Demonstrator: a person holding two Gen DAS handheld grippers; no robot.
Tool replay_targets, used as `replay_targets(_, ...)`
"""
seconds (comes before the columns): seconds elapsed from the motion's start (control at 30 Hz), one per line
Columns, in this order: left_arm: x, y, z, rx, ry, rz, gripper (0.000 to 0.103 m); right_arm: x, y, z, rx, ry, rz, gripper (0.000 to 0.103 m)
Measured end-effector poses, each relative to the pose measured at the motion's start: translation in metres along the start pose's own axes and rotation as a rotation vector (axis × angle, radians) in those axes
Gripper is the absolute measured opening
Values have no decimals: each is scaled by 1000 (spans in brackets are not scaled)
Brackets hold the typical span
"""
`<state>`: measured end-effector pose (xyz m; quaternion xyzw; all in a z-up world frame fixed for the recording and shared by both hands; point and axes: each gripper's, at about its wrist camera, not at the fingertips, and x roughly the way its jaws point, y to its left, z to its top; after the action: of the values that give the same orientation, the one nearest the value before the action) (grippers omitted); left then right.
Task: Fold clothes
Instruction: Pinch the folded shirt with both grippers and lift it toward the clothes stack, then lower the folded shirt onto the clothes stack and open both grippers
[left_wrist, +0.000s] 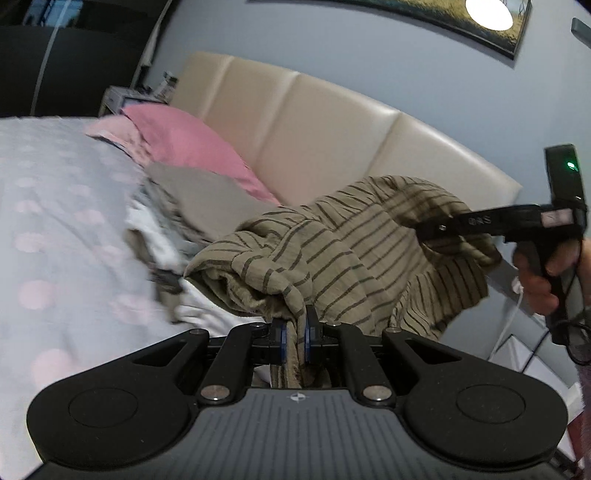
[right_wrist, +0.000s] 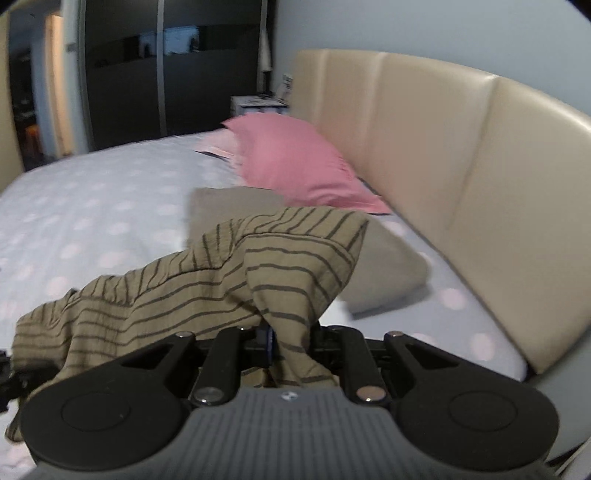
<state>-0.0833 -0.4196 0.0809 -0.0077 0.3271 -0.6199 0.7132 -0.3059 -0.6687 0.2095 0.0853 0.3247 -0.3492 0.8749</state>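
My left claw (left_wrist: 295, 338) and right claw (right_wrist: 291, 341) each pinch a bunched edge of the striped garment (left_wrist: 332, 243), so it hangs between them, clear of the bed (right_wrist: 92, 221). This two-point hold lets it spread. A grey folded piece (right_wrist: 388, 273) lies near the pink pillow (right_wrist: 295, 162).

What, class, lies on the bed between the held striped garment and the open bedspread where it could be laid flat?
Both hand-held grippers, left and right, clamp the striped garment above the bed. A folded grey garment lies beyond it near the pink pillow; the dotted bedspread looks bare.
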Motion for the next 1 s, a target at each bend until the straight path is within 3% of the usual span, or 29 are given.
replay_targets(0.23,57,-2,-2,62,67,11,6,48,-49,8,14,86,-70,17)
replay_targets(0.53,108,27,-9,65,138,53,6,142,-78,-19,87,168,-29,20)
replay_targets(0.63,113,30,-13,71,154,52,8,160,-83,-26,116,177,-45,32)
replay_targets(0.7,113,28,-13,83,165,49,12,162,-91,-30,154,167,-55,42)
replay_targets(0.87,91,21,-7,165,146,68,23,135,-109,-31,250,76,-70,55)
replay_targets(1.0,70,18,1,208,87,99,25,105,-117,-30,315,-27,-57,53)
